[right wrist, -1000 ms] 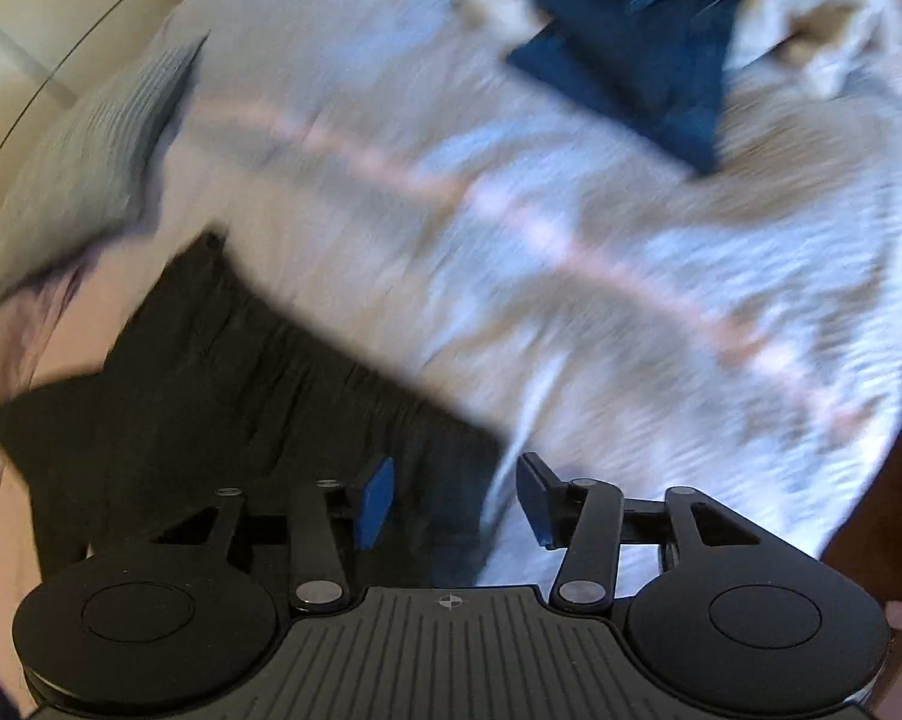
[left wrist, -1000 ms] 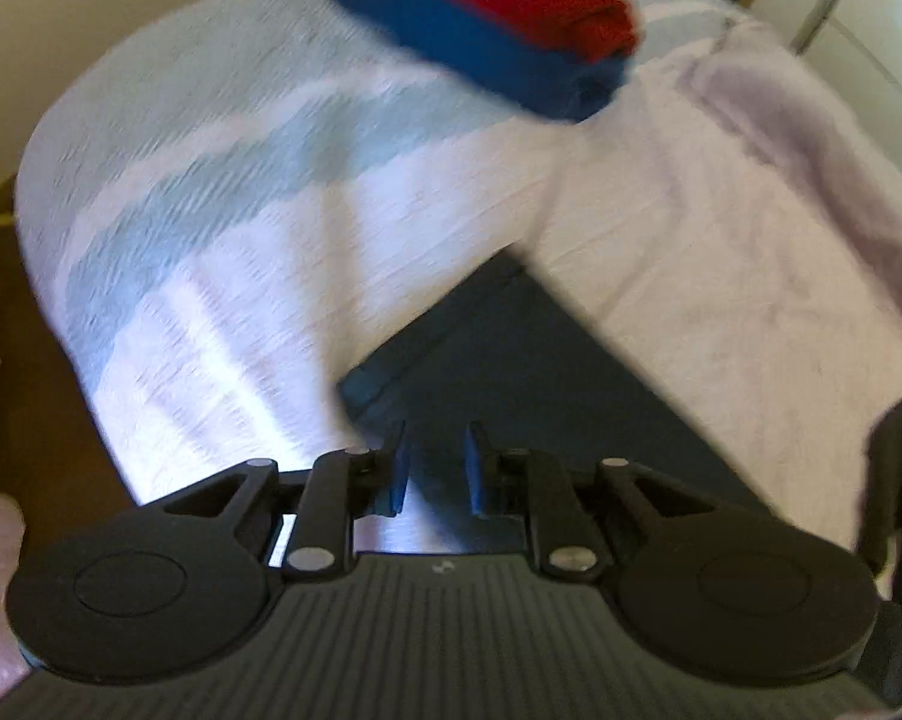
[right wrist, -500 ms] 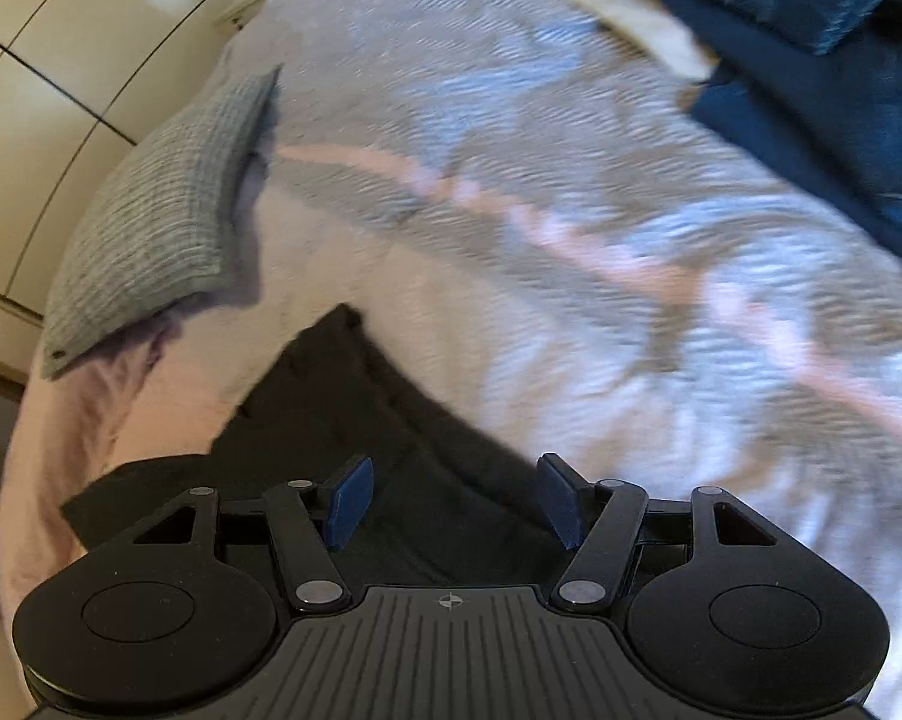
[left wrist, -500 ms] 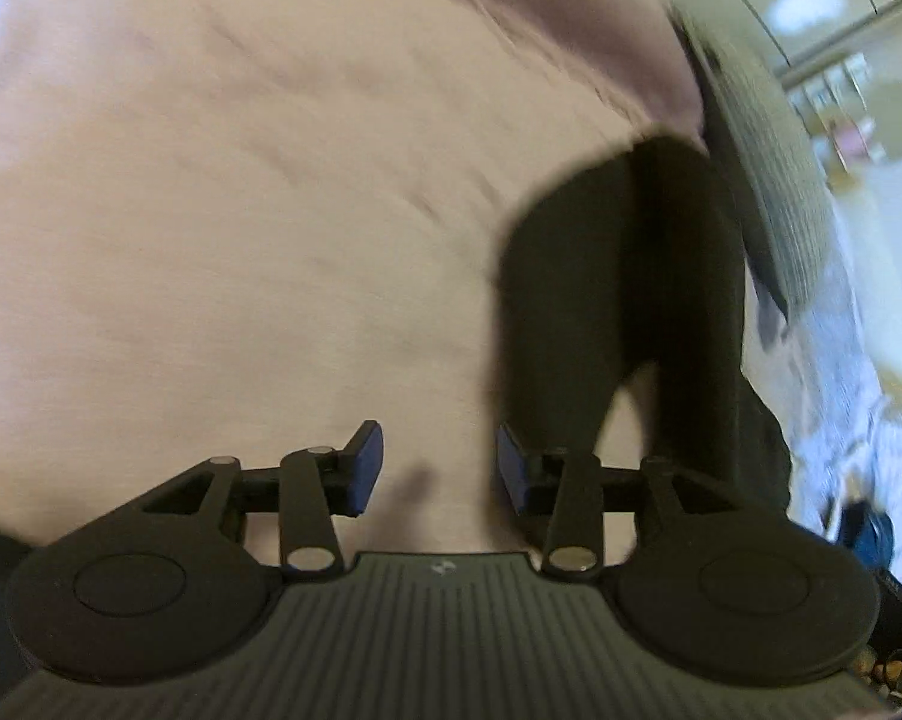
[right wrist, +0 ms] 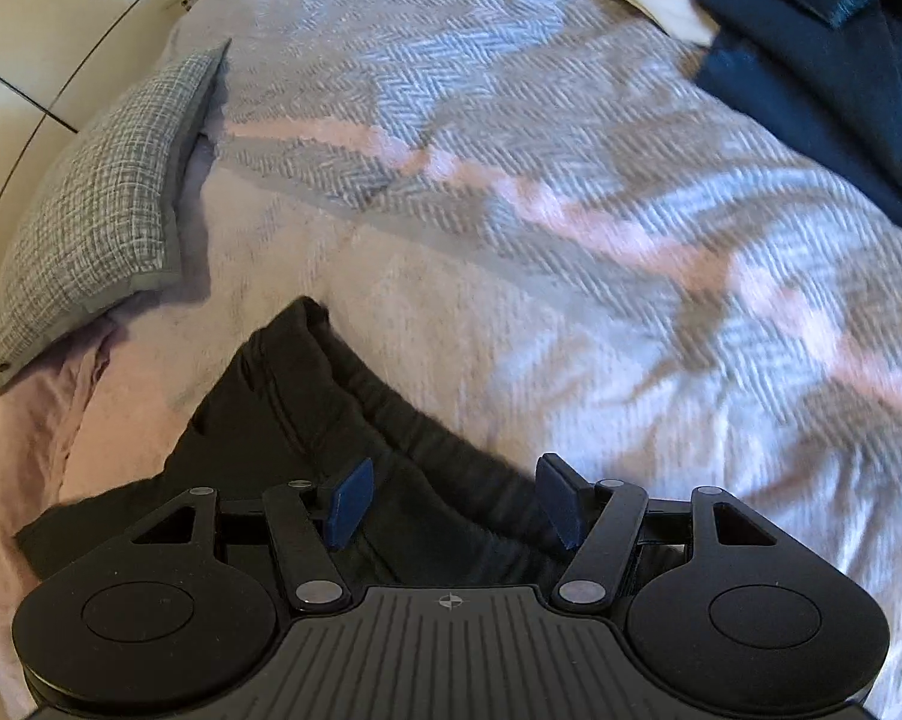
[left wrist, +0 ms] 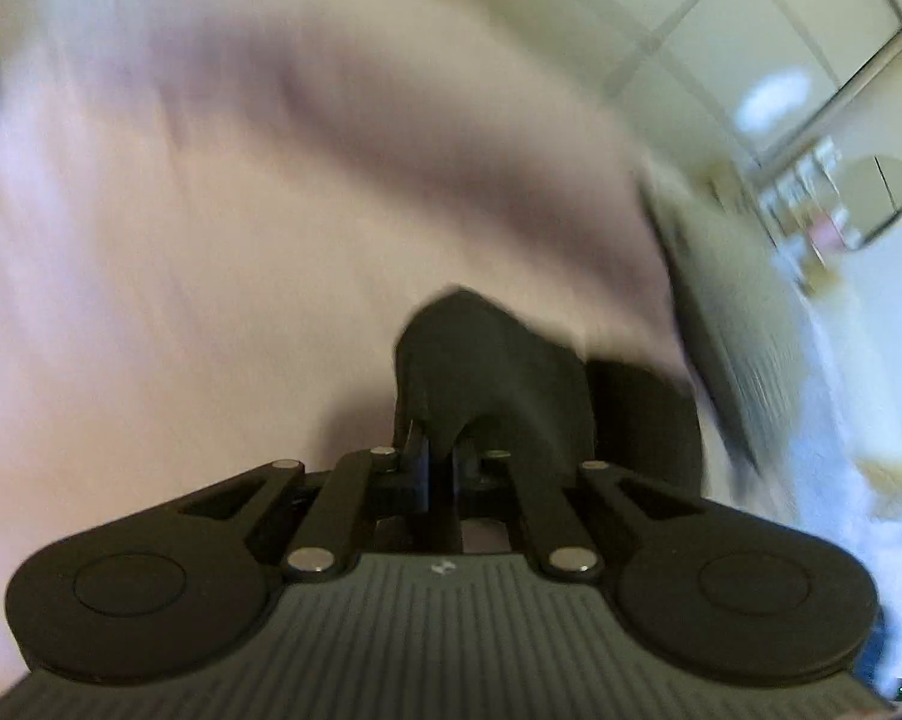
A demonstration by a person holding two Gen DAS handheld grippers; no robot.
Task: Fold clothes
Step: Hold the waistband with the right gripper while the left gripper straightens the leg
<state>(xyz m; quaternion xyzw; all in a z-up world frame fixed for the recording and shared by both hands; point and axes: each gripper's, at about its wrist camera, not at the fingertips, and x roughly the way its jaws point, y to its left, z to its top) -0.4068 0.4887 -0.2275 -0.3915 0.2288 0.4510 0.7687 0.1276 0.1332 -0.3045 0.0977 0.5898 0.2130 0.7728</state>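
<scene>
**Grippers at the moment shown**

The left gripper (left wrist: pixel 441 450) points obliquely downward, its jaws pinched together on a bunched fold of black cloth (left wrist: pixel 487 360). The right gripper (right wrist: pixel 454 501) tilts more steeply downward, jaws spread wide, blue pads (right wrist: pixel 348 501) apart and gripping nothing.

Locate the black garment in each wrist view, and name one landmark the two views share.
Left wrist: the black garment sits low in the centre, bunched between the shut fingers of the left gripper.
Right wrist: the black garment lies lower left of centre; the right gripper stands open over its waistband.
Shared landmark: the grey cushion.
</scene>
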